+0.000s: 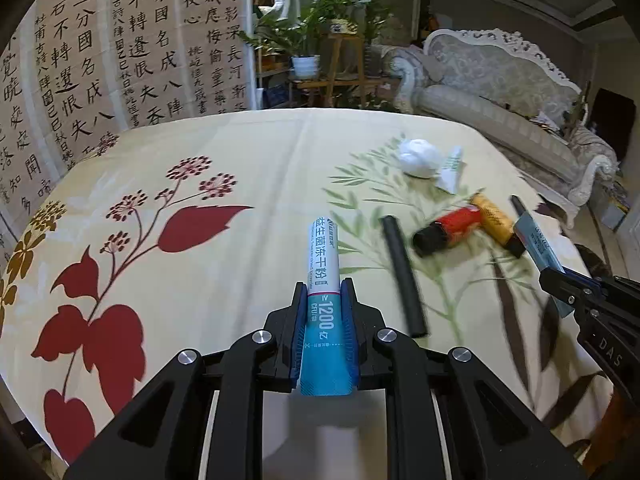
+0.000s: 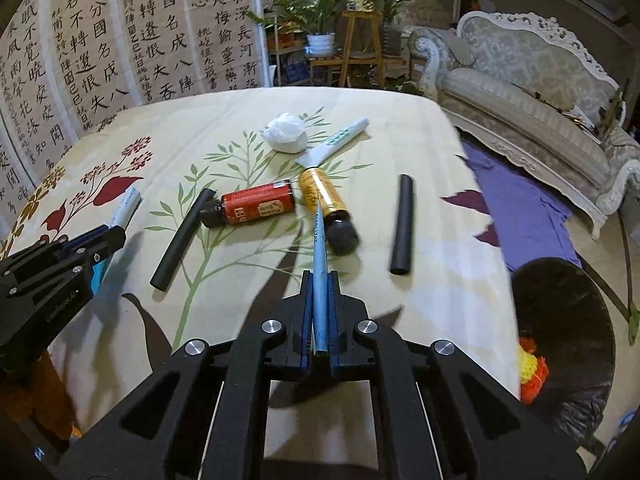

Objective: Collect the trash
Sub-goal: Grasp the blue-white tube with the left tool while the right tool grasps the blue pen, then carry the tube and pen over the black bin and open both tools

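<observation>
Above the floral tablecloth (image 1: 224, 152), left gripper (image 1: 325, 286) clamped on a white-and-teal probiotic sachet (image 1: 323, 280), right gripper (image 2: 320, 278) pinching a flat blue sachet (image 2: 320, 264) edge-on. Beyond, lying on the cloth: crumpled tissue (image 2: 285, 133), red bottle (image 2: 252, 205), yellow bottle (image 2: 326, 204), two black tubes (image 2: 401, 224). Black-lined trash bin (image 2: 576, 344) low at right.

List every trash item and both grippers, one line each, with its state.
left gripper: shut on white and teal sachet
right gripper: shut on blue sachet, edge-on
red bottle: lying down
yellow bottle: lying down
white paper ball: crumpled
two black tubes: lying flat
torn sachet: lying flat
bin: open
</observation>
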Motion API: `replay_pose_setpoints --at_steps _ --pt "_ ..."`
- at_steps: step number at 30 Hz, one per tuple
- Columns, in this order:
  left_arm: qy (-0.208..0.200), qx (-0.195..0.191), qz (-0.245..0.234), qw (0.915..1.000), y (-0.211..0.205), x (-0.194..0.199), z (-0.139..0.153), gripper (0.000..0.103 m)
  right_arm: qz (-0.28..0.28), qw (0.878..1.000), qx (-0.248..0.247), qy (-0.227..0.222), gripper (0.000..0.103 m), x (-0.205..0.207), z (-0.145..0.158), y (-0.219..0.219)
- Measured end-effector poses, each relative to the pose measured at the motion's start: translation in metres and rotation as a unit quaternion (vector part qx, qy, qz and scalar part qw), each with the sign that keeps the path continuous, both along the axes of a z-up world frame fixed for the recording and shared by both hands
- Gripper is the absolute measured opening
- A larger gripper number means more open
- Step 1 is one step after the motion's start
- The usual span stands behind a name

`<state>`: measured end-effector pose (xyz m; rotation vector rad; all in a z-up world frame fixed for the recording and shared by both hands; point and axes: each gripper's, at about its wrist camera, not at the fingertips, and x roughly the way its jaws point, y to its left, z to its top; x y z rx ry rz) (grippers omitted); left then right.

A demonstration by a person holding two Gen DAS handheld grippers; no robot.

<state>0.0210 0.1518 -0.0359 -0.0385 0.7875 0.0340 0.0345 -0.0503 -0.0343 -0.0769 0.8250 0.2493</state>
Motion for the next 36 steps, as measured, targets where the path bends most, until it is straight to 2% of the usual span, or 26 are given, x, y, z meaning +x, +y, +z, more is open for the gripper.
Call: replay_pose_setpoints --at_steps 8,18,28,36 --pt "-0.028 -0.017 -0.047 0.9984 -0.042 -0.014 0.016 0.018 -0.045 0.999 0.005 -0.017 0.007 -0.018 0.009 -0.038" --pt "-0.03 -0.02 -0.103 0.994 -0.099 -0.014 0.024 0.018 -0.107 0.994 0.005 -0.035 0.007 -0.03 0.012 -0.093" --pt "-0.044 -0.012 -0.179 0.9829 -0.182 -0.009 0.029 0.018 -0.185 0.982 0.009 -0.042 0.007 -0.035 0.007 -0.16" --pt "-0.047 -0.01 -0.228 0.9725 -0.238 -0.002 0.027 0.018 -0.243 0.969 -0.009 -0.044 0.007 -0.037 -0.005 -0.206"
